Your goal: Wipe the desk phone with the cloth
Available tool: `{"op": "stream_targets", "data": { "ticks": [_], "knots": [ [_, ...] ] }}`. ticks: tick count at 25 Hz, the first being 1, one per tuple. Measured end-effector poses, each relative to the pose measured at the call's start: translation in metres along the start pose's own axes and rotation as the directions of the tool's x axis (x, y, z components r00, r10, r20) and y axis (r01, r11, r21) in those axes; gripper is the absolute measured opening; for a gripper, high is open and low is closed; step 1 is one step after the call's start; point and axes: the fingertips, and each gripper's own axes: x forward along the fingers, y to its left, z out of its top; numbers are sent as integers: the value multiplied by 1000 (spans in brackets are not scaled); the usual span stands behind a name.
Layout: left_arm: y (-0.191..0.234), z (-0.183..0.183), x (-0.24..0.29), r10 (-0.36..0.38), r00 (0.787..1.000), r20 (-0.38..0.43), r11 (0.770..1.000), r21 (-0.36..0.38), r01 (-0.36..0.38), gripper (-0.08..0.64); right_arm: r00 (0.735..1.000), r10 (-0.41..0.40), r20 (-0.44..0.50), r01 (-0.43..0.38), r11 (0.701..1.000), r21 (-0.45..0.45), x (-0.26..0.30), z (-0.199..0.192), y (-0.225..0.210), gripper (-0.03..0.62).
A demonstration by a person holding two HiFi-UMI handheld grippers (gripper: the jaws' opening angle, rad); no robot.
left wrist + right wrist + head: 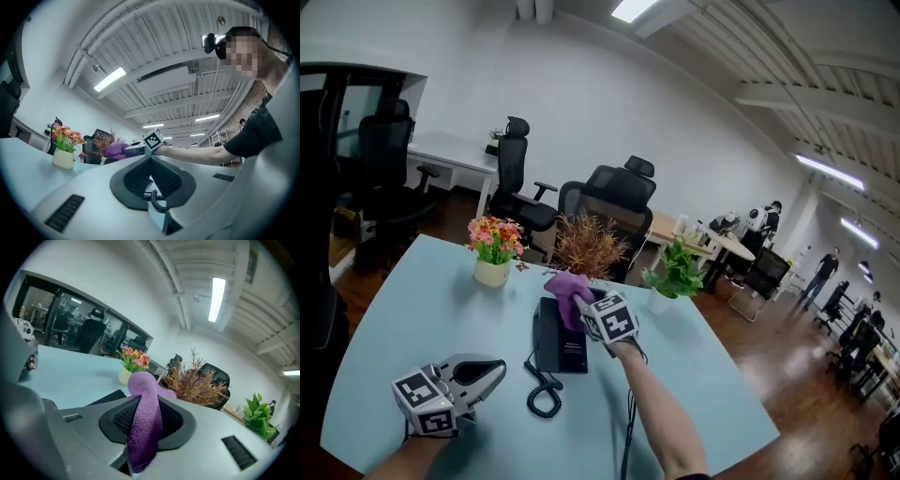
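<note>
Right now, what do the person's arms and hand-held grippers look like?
The left hand-held gripper and right hand-held gripper are smooth grey shells with black ribbed pads. Each carries a cube with black-and-white square markers. The person wears a black short sleeve; the forearms are bare.

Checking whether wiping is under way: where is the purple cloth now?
Head view, centre: the purple cloth is pinched in the right claw over the desk phone's far end, just before the brown dried plant.
</note>
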Motion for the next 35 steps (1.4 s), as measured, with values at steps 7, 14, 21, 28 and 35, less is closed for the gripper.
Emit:
{"op": "stream_targets", "data": {
  "ticks": [7,14,21,28,35],
  "knots": [
    [1,2,0,-6,1000,0,1000,-17,6,14,993,70,-97,-79,992,-94,4,-24,33,66],
    [-1,-2,1,-17,1000,-2,999,-41,16,14,968,193,-161,-222,957,-188,-37,-56,87,66],
    [-3,-5,4,-30,999,-14,999,-31,29,14,887,342,-312,-431,854,-292,-83,-96,142,66],
    [-7,-5,5,-40,999,-17,999,-31,39,14,937,285,-204,-327,919,-220,-92,-62,89,66],
    [-6,-7,6,-28,1000,-14,999,-26,28,14,999,-18,27,16,998,63,-28,-17,-18,66]
  ]
}}
